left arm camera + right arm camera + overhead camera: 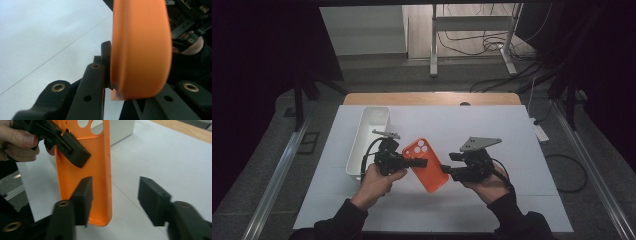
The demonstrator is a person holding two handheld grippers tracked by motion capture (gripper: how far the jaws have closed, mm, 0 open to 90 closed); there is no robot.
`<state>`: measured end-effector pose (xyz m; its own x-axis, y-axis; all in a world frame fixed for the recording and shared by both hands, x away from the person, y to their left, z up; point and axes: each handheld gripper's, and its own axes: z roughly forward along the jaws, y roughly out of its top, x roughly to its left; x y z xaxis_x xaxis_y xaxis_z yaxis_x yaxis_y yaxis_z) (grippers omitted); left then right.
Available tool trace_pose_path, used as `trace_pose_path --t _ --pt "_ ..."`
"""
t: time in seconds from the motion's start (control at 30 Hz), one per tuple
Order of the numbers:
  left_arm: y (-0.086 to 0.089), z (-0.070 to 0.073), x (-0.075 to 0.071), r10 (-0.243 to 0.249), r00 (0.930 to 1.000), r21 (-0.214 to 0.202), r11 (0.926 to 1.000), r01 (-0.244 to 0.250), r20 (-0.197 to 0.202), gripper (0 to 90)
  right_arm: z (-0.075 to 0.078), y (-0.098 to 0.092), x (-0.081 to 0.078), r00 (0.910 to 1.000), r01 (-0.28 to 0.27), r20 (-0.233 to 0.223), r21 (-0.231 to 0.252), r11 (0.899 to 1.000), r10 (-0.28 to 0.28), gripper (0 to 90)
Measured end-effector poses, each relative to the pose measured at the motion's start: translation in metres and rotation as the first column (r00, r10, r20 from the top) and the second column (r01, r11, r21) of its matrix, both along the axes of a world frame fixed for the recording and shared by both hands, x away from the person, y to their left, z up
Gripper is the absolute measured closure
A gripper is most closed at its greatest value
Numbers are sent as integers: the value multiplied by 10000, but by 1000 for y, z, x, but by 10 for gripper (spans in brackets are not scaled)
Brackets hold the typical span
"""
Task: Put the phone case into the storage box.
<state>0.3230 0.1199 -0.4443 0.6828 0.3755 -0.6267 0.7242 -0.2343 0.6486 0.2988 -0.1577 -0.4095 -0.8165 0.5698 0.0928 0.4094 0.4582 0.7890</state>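
From the high view, an orange phone case hangs above the white counter between the two hands, its long axis running diagonally from the camera cutouts at the far left down to the near right. The left tool comes in from the left and grips the case near its middle, while the right tool sits at the case's near-right end. A white bin stands on the counter just left of the left hand. In the left gripper view, the case shows edge-on and very close, its rim pinched between that tool's jaws, which are nearly as closed as they go; the grip looks firm. In the right gripper view, the case stands upright with its textured inside facing the camera, the left tool clamped on its upper part. The right tool has its jaws spread about halfway, with one pad in front of the case's lower inside face and the other well off to the right, pressing on nothing. The case therefore lies ahead and left of the right tool's gap, so the left hand alone carries it; any regrasp likely needs the right tool shifted left across the lower edge.
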Motion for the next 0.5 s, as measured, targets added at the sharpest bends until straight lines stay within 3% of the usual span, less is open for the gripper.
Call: trace_pose_path --t 0.07,0.33,0.5 --pt "0 0 0 -52 10000 44 10000 51 39 843 0 -1 1 10000 -21 -70 6 10000 21 373" --pt "3 1 0 -304 9992 182 9994 299 274 841 -5 1 4 9987 -329 -389 -252 9991 319 90" --pt "6 2 0 -459 9981 206 9988 451 412 840 -8 3 4 9981 -433 -456 -418 9982 414 0"
